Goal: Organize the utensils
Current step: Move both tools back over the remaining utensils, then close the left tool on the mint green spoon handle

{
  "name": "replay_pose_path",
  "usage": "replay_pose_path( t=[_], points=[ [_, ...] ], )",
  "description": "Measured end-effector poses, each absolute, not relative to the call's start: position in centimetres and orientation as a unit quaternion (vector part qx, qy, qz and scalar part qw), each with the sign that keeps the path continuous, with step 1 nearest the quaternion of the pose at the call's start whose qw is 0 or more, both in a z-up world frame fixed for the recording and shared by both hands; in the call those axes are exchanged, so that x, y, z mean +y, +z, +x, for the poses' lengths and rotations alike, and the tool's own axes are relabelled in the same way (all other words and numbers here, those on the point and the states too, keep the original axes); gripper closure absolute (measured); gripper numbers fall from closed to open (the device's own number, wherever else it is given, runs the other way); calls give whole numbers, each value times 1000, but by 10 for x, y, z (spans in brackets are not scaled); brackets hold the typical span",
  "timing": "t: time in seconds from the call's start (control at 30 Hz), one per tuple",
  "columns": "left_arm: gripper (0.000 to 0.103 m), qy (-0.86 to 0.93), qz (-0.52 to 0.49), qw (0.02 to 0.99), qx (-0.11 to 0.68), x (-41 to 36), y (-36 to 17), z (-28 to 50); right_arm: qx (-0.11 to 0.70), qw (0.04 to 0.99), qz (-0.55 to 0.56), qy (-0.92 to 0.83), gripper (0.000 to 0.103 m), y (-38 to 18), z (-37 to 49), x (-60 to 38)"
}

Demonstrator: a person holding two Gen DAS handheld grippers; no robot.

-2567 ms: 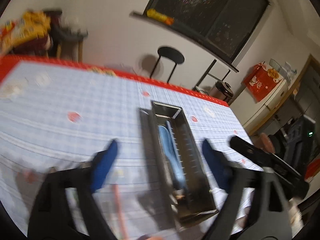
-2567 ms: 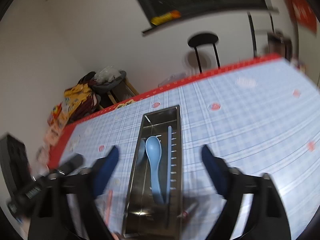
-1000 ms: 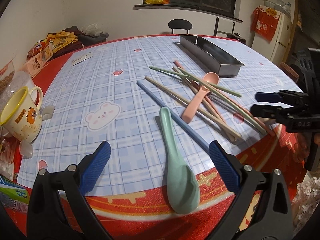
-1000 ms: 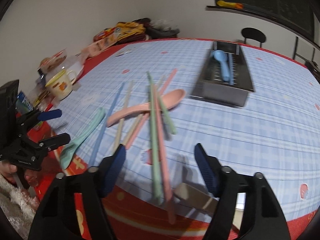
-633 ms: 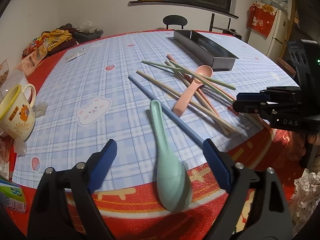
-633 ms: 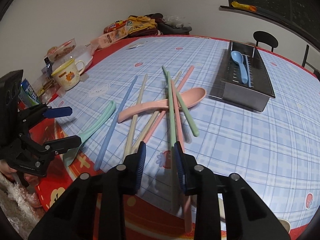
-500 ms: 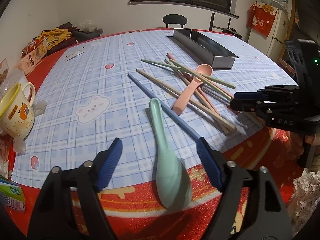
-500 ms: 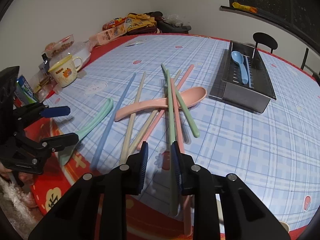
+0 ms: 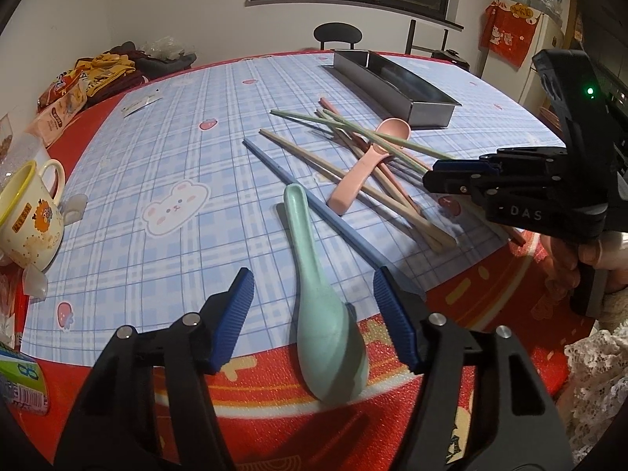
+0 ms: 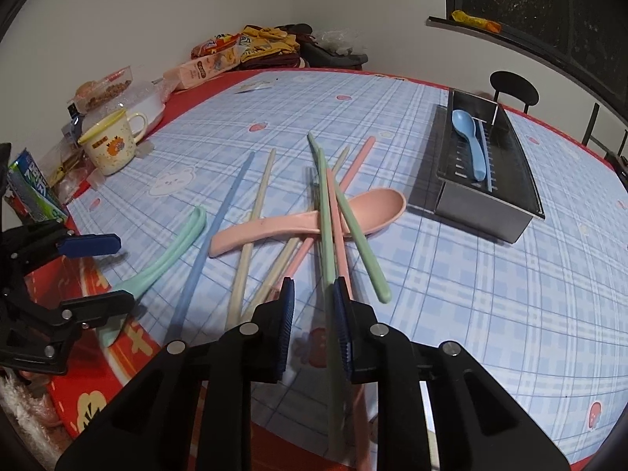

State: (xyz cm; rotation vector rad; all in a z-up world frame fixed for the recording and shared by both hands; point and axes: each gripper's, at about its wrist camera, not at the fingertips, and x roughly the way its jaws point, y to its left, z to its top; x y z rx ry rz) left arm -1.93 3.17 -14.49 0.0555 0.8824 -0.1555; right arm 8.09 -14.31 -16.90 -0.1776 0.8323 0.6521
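Left gripper [image 9: 310, 314] low over the near edge of the bench [image 9: 176, 149], jaws spread wide on either side of the mint green spoon [image 9: 318, 314], not touching it; spoon bowl nearest the camera, handle running toward 12 o'clock. Just beside it at 1 o'clock, a blue chopstick [image 9: 314, 204] lying diagonally. Farther toward 1 o'clock, a loose crossed heap: pink spoon [image 9: 365, 165] with green chopsticks [image 9: 353, 129] and beige chopsticks [image 9: 353, 184] over and under it. Steel utensil tray [image 9: 396, 86] at the far side, toward 1 o'clock, holding a light blue spoon [image 10: 469, 145] as seen from the right wrist. Right gripper [image 10: 314, 314] at the bench's near edge, jaws narrowed to a slim gap around the near ends of a green and a pink chopstick [image 10: 337, 235]; contact not clear. Yellow-rimmed cartoon mug [image 9: 29, 216] at 9 o'clock, snack packets [image 10: 212, 59] at the far left corner.
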Motion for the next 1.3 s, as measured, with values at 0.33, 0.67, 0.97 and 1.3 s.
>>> replay_pose_path(
  t=[0.33, 0.67, 0.97, 1.3],
  points=[
    [54, -90, 43, 882, 460, 27, -154, -17, 396, 860, -75, 312, 95, -172, 80, -146],
    [54, -71, 92, 873, 474, 15, -159, -19, 406, 853, -55, 323, 96, -175, 83, -150],
    [74, -40, 155, 867, 473, 19, -155, -15, 409, 851, -44, 326, 96, -175, 86, -154],
    [82, -56, -31, 881, 469, 77, -145, -5, 410, 851, -45, 325, 96, -176, 85, -154]
  ],
)
